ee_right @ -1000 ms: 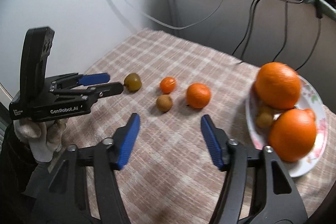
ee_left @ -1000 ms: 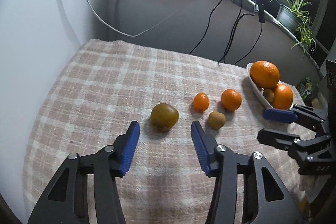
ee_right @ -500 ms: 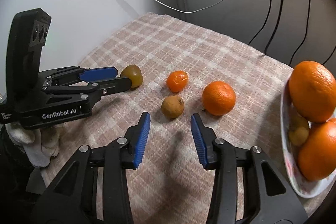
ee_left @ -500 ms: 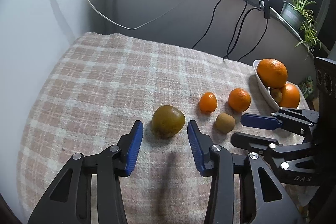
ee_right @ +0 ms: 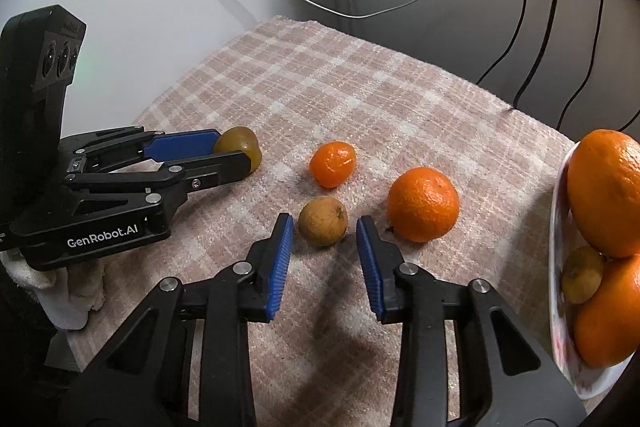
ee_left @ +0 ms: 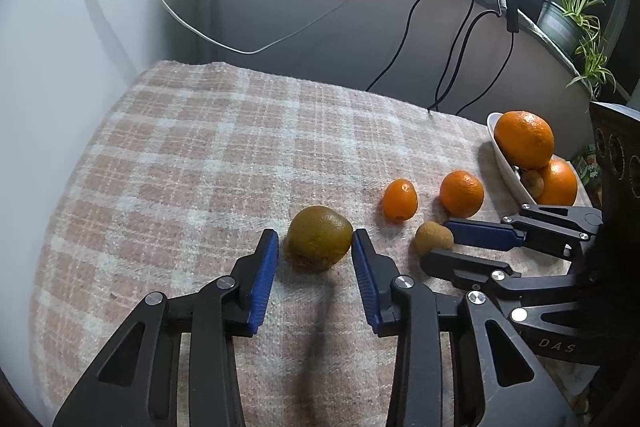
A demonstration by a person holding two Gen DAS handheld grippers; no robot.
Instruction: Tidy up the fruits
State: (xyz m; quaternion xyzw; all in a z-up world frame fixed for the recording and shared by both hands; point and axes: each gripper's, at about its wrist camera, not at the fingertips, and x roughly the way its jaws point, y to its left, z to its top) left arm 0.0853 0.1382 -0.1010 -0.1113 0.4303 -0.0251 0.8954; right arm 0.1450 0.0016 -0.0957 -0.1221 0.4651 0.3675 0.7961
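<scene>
A green-brown fruit lies on the checked cloth between the tips of my open left gripper, a small gap on each side. It also shows in the right wrist view. A small brown fruit lies just ahead of my open right gripper, whose tips flank its near side. It also shows in the left wrist view. A small mandarin and a bigger mandarin lie behind. A white plate at the right holds two large oranges and a small brown fruit.
The pink checked cloth covers the table; its far edge meets a grey wall with hanging cables. A potted plant stands on the ledge at the far right. A white wall borders the left.
Both grippers have moved forward and down and narrowed their opening. The left now flanks the green-brown fruit; the right now reaches the small brown fruit.
</scene>
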